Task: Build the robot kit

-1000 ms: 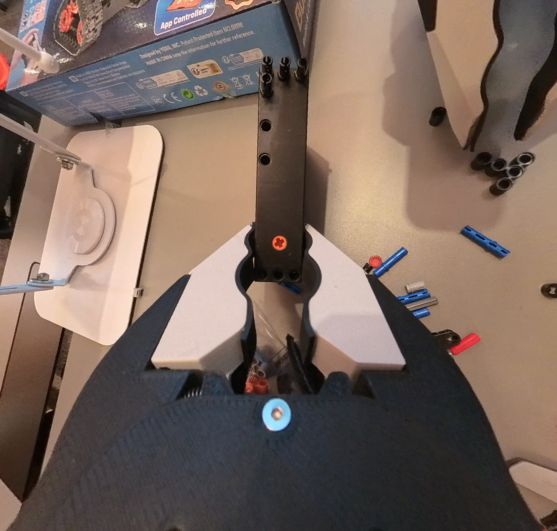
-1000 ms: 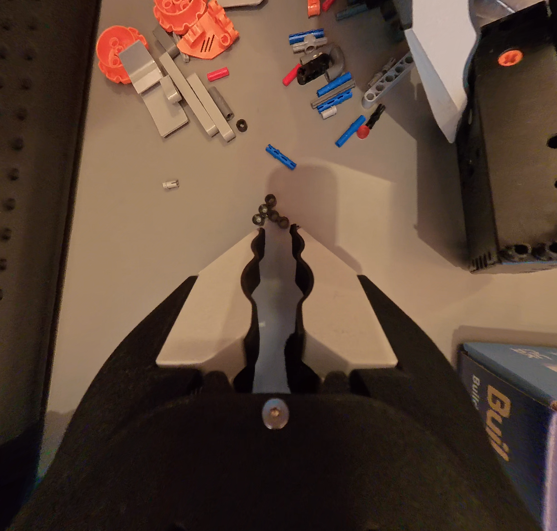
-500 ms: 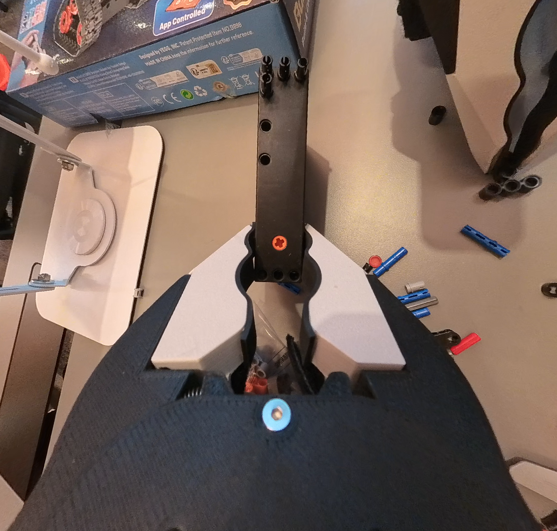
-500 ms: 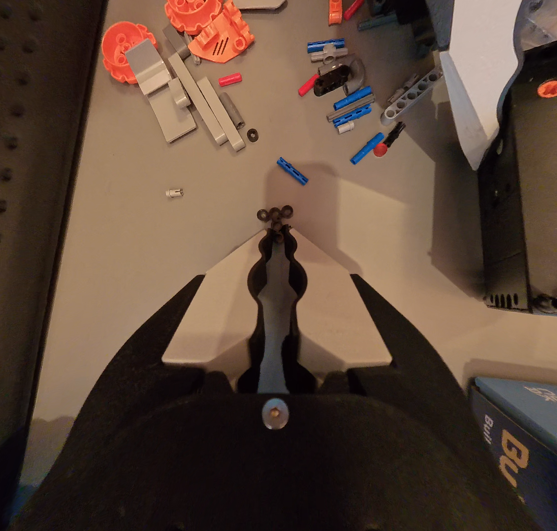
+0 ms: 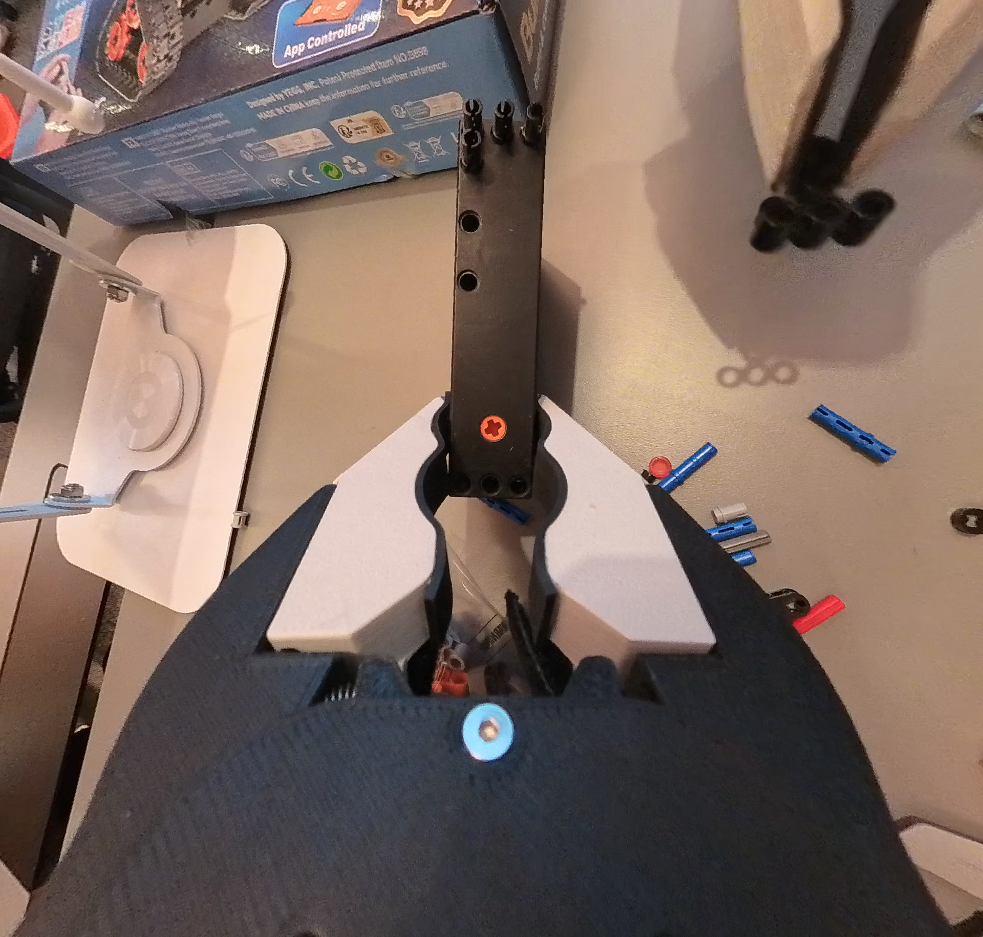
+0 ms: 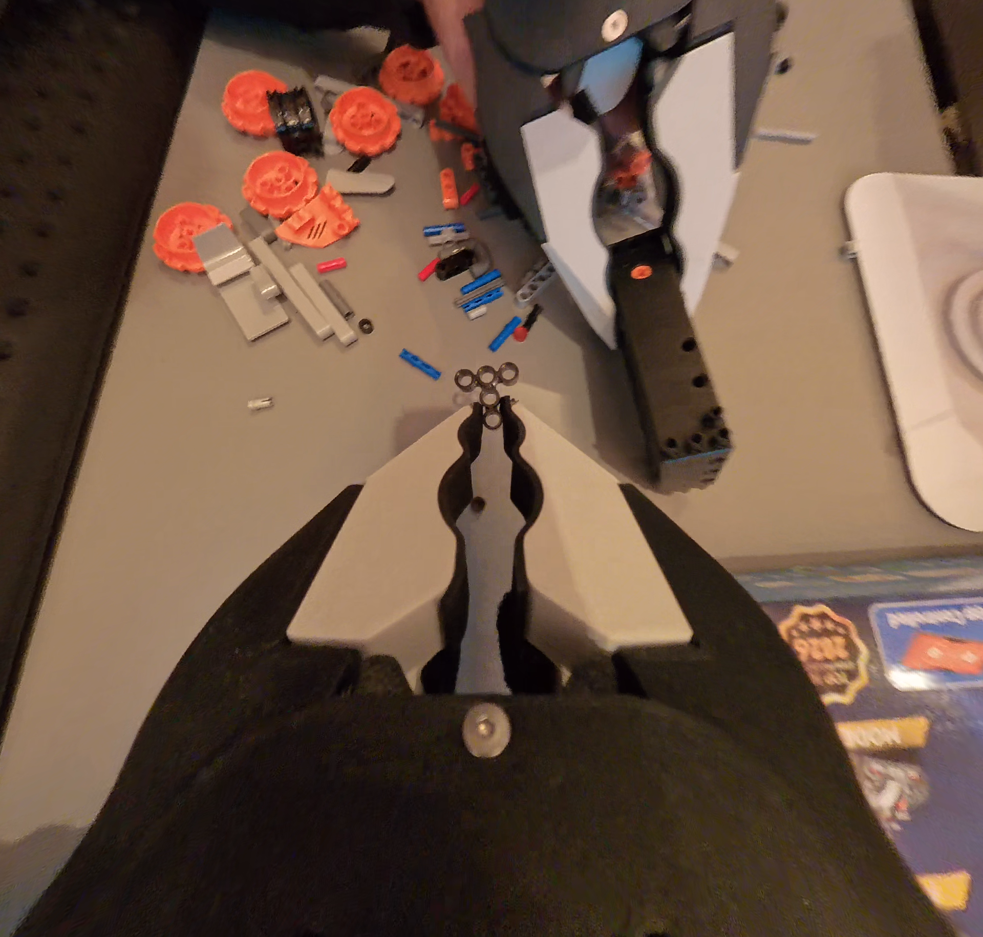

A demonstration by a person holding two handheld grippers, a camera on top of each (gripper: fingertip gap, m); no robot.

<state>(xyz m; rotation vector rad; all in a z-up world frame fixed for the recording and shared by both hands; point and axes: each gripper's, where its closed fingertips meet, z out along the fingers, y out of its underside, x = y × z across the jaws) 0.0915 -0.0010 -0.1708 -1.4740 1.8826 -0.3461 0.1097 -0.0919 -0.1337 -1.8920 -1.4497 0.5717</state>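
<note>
My left gripper (image 5: 492, 417) is shut on a long black block (image 5: 497, 294) with an orange cross hole and several black pins at its far end. The block juts forward above the grey table; it also shows in the right wrist view (image 6: 667, 358). My right gripper (image 6: 492, 409) is shut on a small black T-shaped connector (image 6: 488, 382) with round holes and holds it lifted above the table. In the left wrist view that connector (image 5: 819, 217) hangs blurred at the upper right, with its ring-shaped shadow on the table below.
A blue toy box (image 5: 255, 77) lies behind the block. A white stand base (image 5: 159, 417) sits at the left. Orange wheels (image 6: 276, 183), grey beams (image 6: 298, 294), and blue pins (image 6: 420, 364) and red pins lie scattered on the table (image 6: 186, 486). A hand shows at the top.
My right gripper closed on the black connector on the table and lifted it up and back. My left gripper and its block stayed still.
</note>
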